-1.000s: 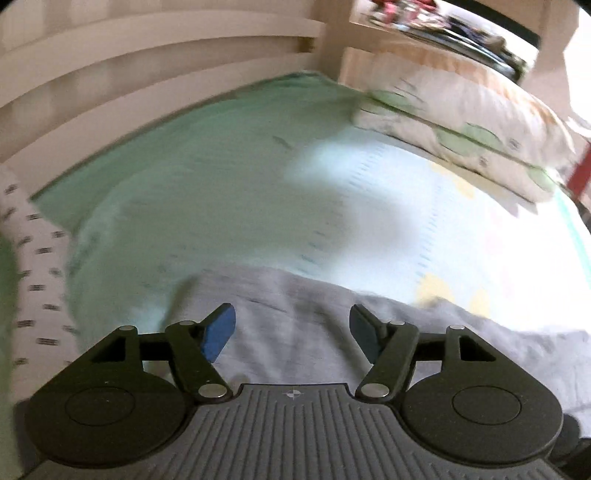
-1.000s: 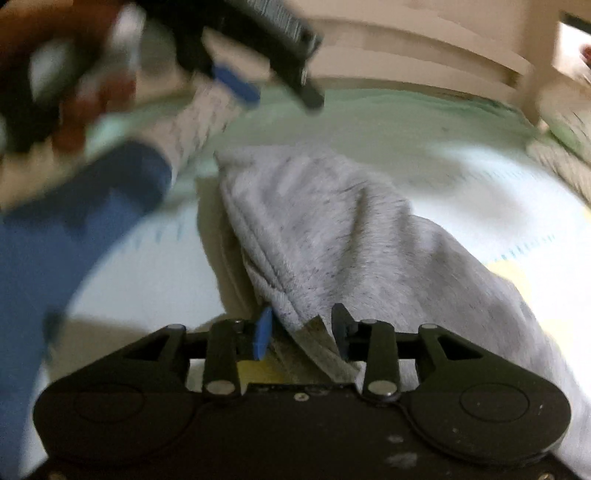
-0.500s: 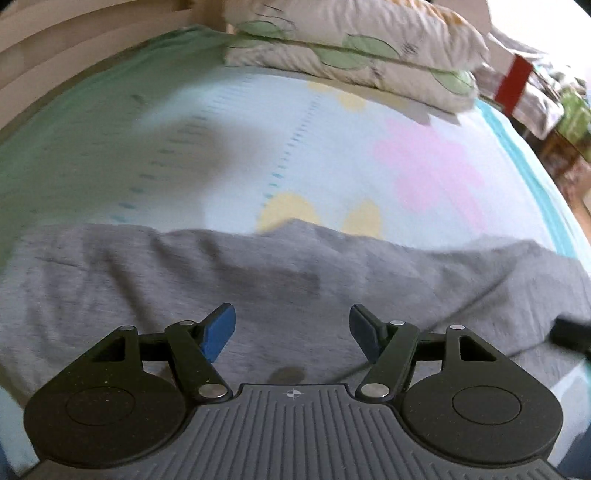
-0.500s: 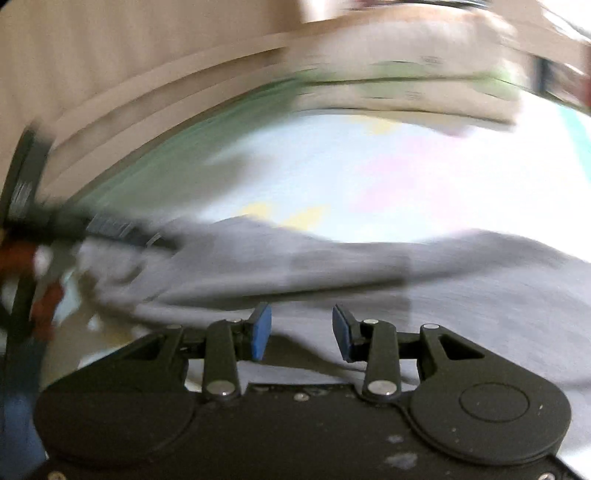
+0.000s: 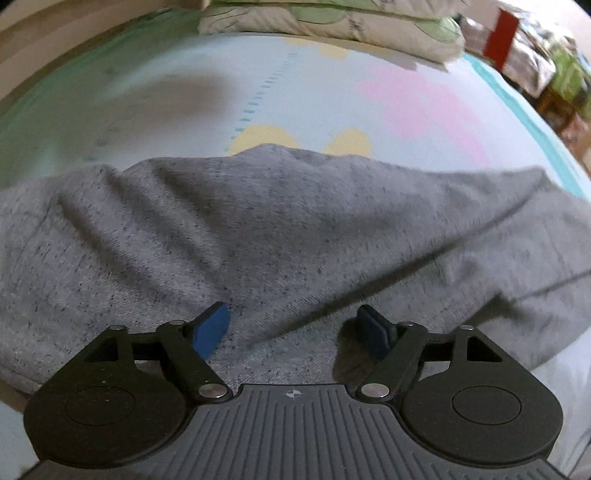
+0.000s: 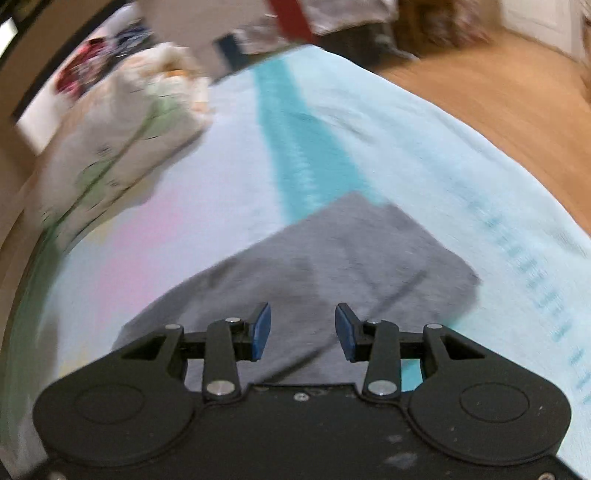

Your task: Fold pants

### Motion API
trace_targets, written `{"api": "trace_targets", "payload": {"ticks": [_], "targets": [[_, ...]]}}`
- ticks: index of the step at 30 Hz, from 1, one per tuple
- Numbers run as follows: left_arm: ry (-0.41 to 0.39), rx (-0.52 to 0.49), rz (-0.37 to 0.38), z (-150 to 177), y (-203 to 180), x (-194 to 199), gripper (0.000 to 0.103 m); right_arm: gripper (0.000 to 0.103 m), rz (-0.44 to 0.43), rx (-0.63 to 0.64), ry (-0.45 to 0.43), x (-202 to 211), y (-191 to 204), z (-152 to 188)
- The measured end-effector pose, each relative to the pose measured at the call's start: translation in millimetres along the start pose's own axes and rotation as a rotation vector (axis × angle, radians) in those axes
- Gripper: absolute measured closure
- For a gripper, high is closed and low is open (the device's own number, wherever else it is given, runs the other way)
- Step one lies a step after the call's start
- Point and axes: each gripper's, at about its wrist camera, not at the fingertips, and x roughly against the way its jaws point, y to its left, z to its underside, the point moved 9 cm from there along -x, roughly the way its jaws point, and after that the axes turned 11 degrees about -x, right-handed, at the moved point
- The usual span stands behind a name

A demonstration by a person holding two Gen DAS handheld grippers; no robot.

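Observation:
Grey heathered pants [image 5: 288,229] lie wrinkled across a pale printed bed sheet [image 5: 184,92]. My left gripper [image 5: 293,328] is open just above the cloth, with nothing between its blue pads. In the right wrist view one end of the pants [image 6: 351,258] lies flat with a squared edge near the sheet's teal stripe. My right gripper [image 6: 303,332] is open over that end and holds nothing.
Two pillows [image 5: 332,26] with green print lie at the head of the bed; they also show in the right wrist view [image 6: 110,140]. A wooden bed frame [image 5: 55,59] runs along the left. A wood floor [image 6: 498,92] lies beyond the bed's right edge.
Both grippers have swung to the right along the pants. The right gripper has let go of the cloth edge it held and opened. The left gripper has come closer to the cloth.

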Motion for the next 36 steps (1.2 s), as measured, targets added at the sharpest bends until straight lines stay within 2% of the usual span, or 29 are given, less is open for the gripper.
{"api": "trace_targets", "payload": {"ticks": [5,7,12,16,18,19,22,25,28,31,36], "targets": [[0.008,-0.009,0.012,1,-2,0,0.022,0.059,0.046,-0.117,0.063,-34,-31,-6],[0.007,0.008,0.027,-2,-4,-2,0.021,0.059,0.031,-0.181,0.094,-46,-40,-8],[0.007,0.025,0.042,-3,-3,-2,0.02,0.058,0.05,-0.232,0.103,-70,-52,-13],[0.013,0.015,0.043,-4,-4,-2,0.016,0.059,0.03,-0.244,0.081,-76,-54,-17],[0.016,0.014,0.044,-4,-5,-2,0.016,0.077,0.034,-0.243,0.07,-77,-48,-18],[0.017,0.018,0.047,-5,-4,-2,0.016,0.093,0.031,-0.235,0.069,-79,-46,-19],[0.019,0.046,0.078,-8,-1,1,0.017,0.095,0.01,-0.202,0.051,-79,-34,-23],[0.013,0.083,0.091,-15,8,14,0.017,0.096,-0.041,-0.091,-0.011,-44,-7,-37],[-0.043,0.083,0.065,-22,17,30,0.017,0.096,-0.085,-0.07,-0.067,-1,0,-55],[-0.033,0.074,0.058,-21,18,27,0.017,0.096,-0.012,-0.041,-0.07,5,-18,-60],[0.01,0.046,0.065,-10,6,15,0.017,0.096,0.123,-0.016,0.052,-38,-47,-39]]}}
